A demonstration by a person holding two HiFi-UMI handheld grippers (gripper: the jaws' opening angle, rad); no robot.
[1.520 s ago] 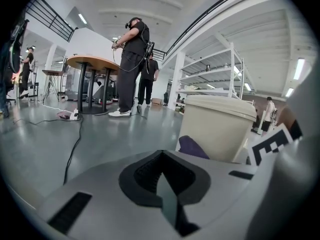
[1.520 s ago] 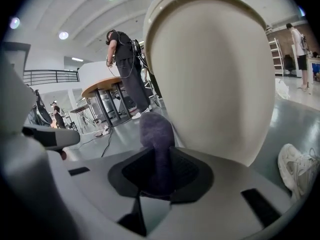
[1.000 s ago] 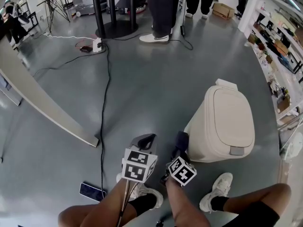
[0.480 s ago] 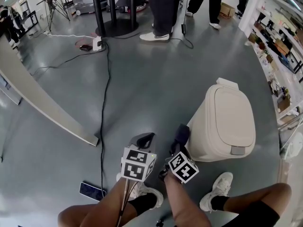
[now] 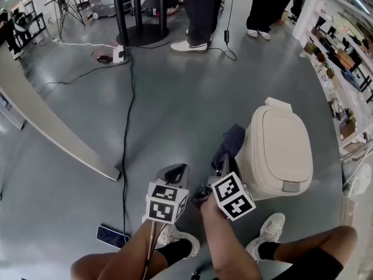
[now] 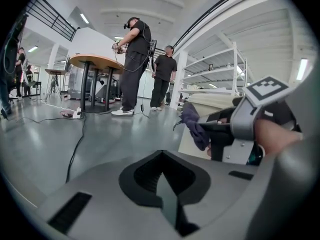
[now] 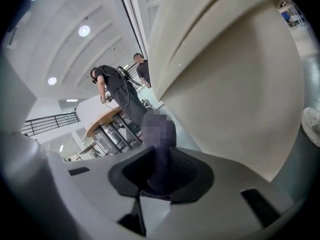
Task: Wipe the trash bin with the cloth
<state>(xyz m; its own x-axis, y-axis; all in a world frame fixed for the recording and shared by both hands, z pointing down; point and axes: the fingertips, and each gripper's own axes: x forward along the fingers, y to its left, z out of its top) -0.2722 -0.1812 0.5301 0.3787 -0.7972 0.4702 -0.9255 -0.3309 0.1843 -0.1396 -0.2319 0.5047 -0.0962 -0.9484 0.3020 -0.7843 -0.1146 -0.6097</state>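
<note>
Closest in, a phone lies on the floor just beside the person's left shoe, a thing to tread on if the feet shuffle round the bin. Above it the left gripper hangs with its jaws together on nothing, apart from the bin, so nothing braces the target. The right gripper is clamped on the dark cloth, which bunches up out of the jaws and sits against the left side wall of the cream trash bin, near its upper edge. From here, 2 things look likely to go wrong: a firm drag along the wall could pull the cloth out of the pinch, since only 1 fold seems caught, and a sideways push could slide or rock the unheld bin. The right shoe stands close to the bin's front and limits the reach there. Further out, a black cable runs along the floor to the left, well apart from the bin. Beyond it stand a round table base, bystanders' legs and shelving on the right, none of it in the way.
</note>
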